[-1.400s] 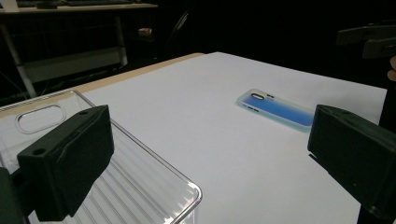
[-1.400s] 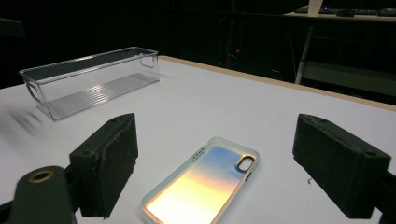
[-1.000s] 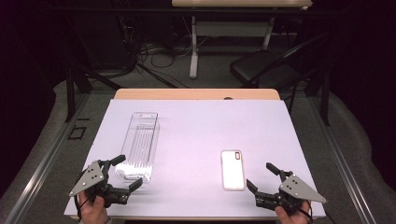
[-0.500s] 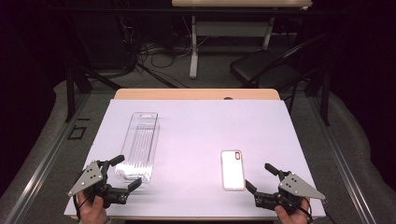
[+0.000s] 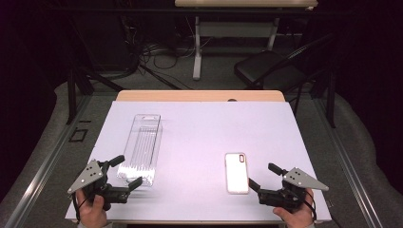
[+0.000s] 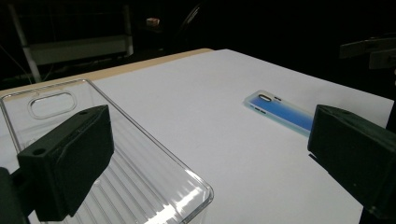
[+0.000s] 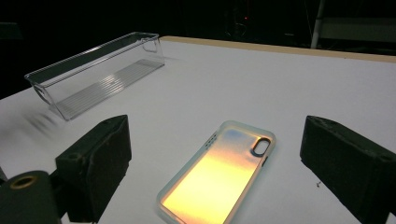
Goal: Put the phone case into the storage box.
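Two tongs wait wide open and empty near the worktop (image 5: 199, 128) front edge. The left tongs (image 5: 124, 171) sit at the near end of the clear tray (image 5: 142, 147); the right tongs (image 5: 265, 176) point at the phone case (image 5: 236, 172), lying flat at their ten o'clock. This looks like the approach step: next, the right tongs should straddle the case's edges and close.

Colours on the white table surface (image 5: 199, 137).
Clear ribbed plastic tray (image 5: 141, 148); iridescent yellow-to-blue phone case (image 7: 219, 172); black gripper jaws.
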The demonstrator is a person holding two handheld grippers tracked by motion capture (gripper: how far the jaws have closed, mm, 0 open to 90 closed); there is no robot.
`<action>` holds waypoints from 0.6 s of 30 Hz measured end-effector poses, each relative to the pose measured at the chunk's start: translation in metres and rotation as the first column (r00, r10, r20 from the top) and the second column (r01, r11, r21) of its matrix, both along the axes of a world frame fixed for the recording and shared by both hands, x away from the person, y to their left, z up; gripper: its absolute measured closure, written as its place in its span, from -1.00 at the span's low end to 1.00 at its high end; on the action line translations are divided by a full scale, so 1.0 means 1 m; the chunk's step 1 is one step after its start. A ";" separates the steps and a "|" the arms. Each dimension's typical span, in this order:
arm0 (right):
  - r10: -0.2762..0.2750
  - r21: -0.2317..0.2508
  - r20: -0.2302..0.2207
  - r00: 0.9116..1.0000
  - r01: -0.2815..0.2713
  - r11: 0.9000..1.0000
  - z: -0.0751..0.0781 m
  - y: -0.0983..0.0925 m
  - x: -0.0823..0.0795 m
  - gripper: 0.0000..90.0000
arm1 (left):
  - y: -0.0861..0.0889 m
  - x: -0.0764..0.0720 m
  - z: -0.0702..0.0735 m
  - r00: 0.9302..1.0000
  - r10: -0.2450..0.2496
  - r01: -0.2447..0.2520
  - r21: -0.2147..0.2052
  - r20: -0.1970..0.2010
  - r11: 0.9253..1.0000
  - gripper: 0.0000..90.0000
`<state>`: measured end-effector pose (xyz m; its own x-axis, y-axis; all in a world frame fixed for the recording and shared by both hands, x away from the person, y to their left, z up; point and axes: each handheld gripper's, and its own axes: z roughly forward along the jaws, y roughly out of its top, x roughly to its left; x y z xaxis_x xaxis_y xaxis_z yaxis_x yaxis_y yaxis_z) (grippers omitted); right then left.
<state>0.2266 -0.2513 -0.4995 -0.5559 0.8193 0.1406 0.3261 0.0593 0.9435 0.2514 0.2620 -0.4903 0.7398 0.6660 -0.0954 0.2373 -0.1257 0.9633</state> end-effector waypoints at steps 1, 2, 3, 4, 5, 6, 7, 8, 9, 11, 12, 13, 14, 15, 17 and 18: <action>0.000 0.000 0.000 1.000 0.000 1.000 0.000 0.000 0.000 -0.81 | 0.000 0.000 0.000 1.000 0.000 0.000 0.000 0.000 1.000 -0.99; -0.005 -0.004 -0.005 1.000 0.005 1.000 0.002 0.001 0.001 -0.82 | -0.001 0.004 0.002 1.000 0.009 -0.009 -0.003 -0.023 1.000 -0.99; -0.009 -0.005 -0.004 1.000 0.009 1.000 0.004 0.001 0.002 -0.83 | -0.001 0.004 0.002 1.000 0.009 -0.009 -0.003 -0.023 1.000 -0.99; -0.009 -0.005 -0.004 1.000 0.009 1.000 0.005 0.001 0.002 -0.84 | -0.002 0.005 0.003 0.999 0.018 -0.018 0.000 -0.037 1.000 -0.99; -0.008 -0.009 -0.004 1.000 0.008 1.000 0.006 0.001 0.003 -0.84 | -0.003 0.007 0.004 0.998 0.026 -0.026 0.000 -0.058 1.000 -0.99; -0.009 -0.008 -0.006 1.000 0.009 1.000 0.007 0.001 0.003 -0.84 | -0.005 0.012 0.005 0.995 0.018 -0.020 -0.013 -0.095 1.000 -0.99; -0.009 -0.008 -0.006 1.000 0.009 1.000 0.007 0.001 0.003 -0.84 | -0.005 0.012 0.005 0.995 0.018 -0.020 -0.013 -0.095 1.000 -0.99; -0.012 -0.020 -0.007 1.000 0.012 1.000 0.010 0.001 0.004 -0.84 | -0.006 0.015 0.006 0.994 0.020 -0.021 -0.009 -0.106 1.000 -0.99; -0.012 -0.020 -0.007 1.000 0.012 1.000 0.010 0.001 0.004 -0.84 | -0.007 0.017 0.007 0.993 0.020 -0.021 -0.011 -0.119 1.000 -0.99; -0.017 -0.029 -0.010 1.000 0.017 0.999 0.014 0.000 0.006 -0.81 | -0.009 0.023 0.009 0.988 0.011 -0.015 -0.024 -0.154 1.000 -0.99; -0.022 -0.026 -0.013 1.000 0.021 0.999 0.015 0.000 0.007 -0.78 | -0.010 0.026 0.010 0.985 0.009 -0.014 -0.028 -0.172 1.000 -0.99; -0.024 -0.034 -0.016 1.000 0.024 0.999 0.017 -0.001 0.008 -0.74 | -0.011 0.028 0.011 0.984 0.010 -0.014 -0.020 -0.180 1.000 -0.99; -0.028 -0.039 -0.022 0.999 0.027 0.999 0.021 -0.002 0.011 -0.69 | -0.014 0.032 0.014 0.982 0.013 -0.017 -0.017 -0.191 1.000 -0.99; -0.028 -0.039 -0.022 0.999 0.027 0.999 0.021 -0.002 0.011 -0.69 | -0.014 0.032 0.014 0.982 0.013 -0.017 -0.017 -0.191 1.000 -0.99; -0.035 -0.052 -0.032 0.999 0.033 0.998 0.023 -0.002 0.013 -0.69 | -0.015 0.035 0.017 0.982 -0.004 -0.002 -0.030 -0.189 1.000 -0.99; -0.035 -0.062 -0.046 0.998 0.032 0.998 0.026 -0.002 0.017 -0.68 | -0.016 0.038 0.019 0.982 -0.025 0.017 -0.044 -0.189 0.999 -0.99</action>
<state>0.2434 -0.2530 -0.4740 -0.5219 0.8452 0.1148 0.3724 0.1047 0.9221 0.2894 0.2463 -0.4709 0.7193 0.6431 -0.2628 0.4139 -0.0929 0.9055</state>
